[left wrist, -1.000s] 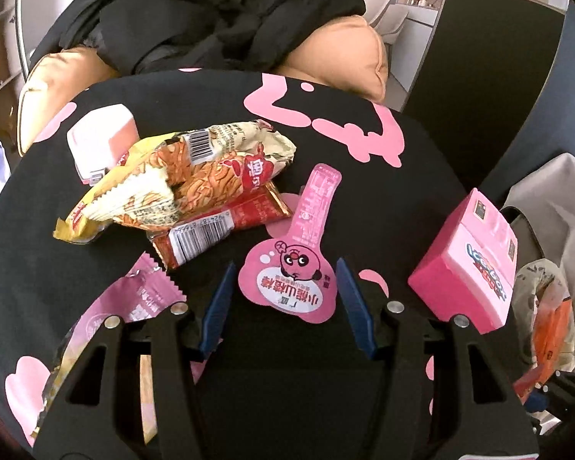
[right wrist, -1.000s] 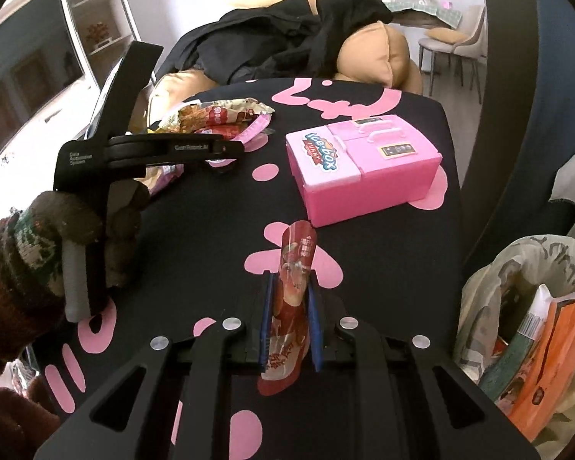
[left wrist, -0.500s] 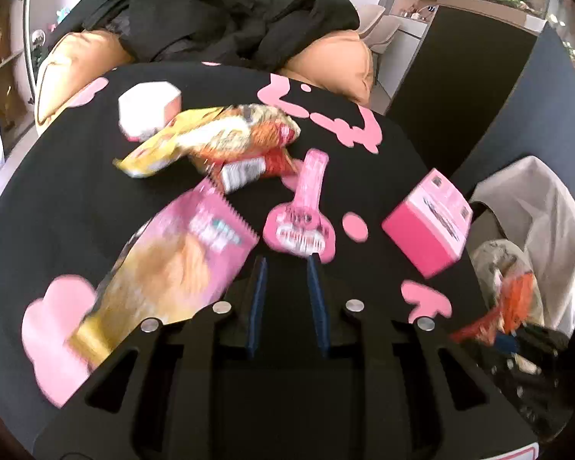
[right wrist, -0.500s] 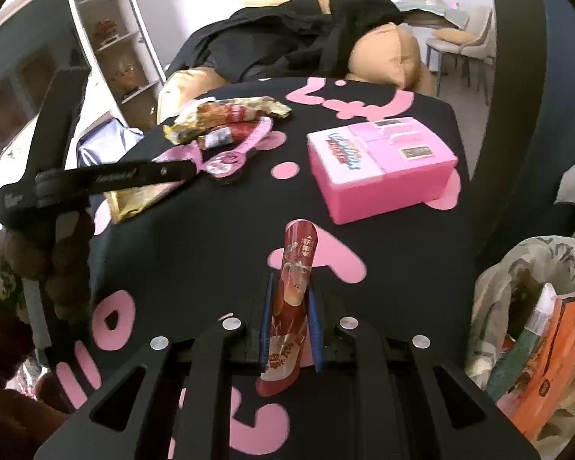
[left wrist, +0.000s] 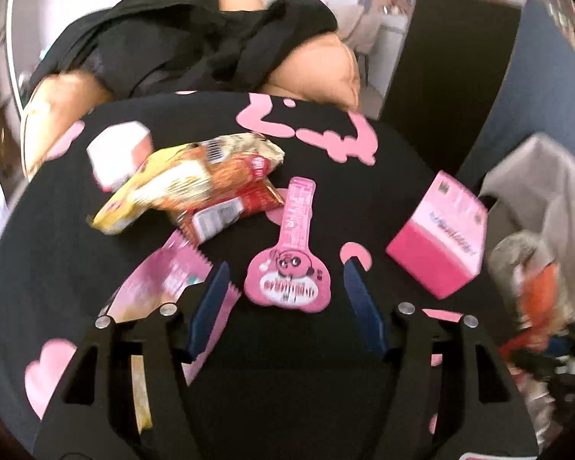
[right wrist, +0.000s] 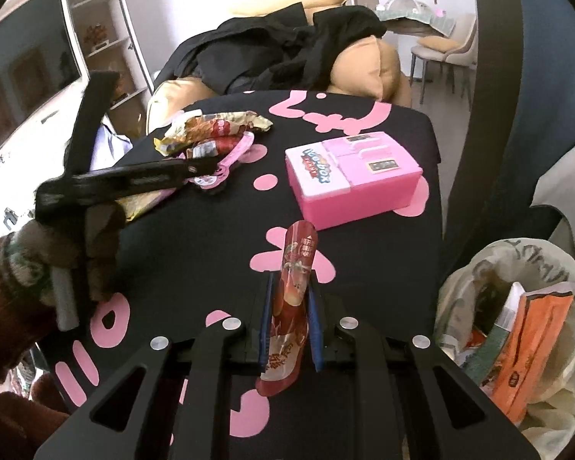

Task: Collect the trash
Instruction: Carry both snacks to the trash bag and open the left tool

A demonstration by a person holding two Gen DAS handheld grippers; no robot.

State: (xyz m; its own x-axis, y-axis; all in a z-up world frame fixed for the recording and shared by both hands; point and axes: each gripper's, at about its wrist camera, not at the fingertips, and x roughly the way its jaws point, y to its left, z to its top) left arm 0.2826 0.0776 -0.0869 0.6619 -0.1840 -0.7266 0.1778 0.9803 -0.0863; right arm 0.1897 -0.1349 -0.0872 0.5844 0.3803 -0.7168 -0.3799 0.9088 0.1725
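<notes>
A: What changed at the left gripper [left wrist: 285,281]?
B: Its jaws, narrow half a second before, were opening around the pink lid [left wrist: 289,268] mid-table [left wrist: 383,176].
A: And the right gripper [right wrist: 290,291]?
B: Still clamped on the red wrapper [right wrist: 291,303].

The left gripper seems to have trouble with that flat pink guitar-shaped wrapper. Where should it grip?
Probably the narrow neck of the flat pink guitar-shaped wrapper, from above with fingers astride it. The round body lies flat and wide, whereas the neck is slim. The left gripper is opening, nothing clamped.
</notes>
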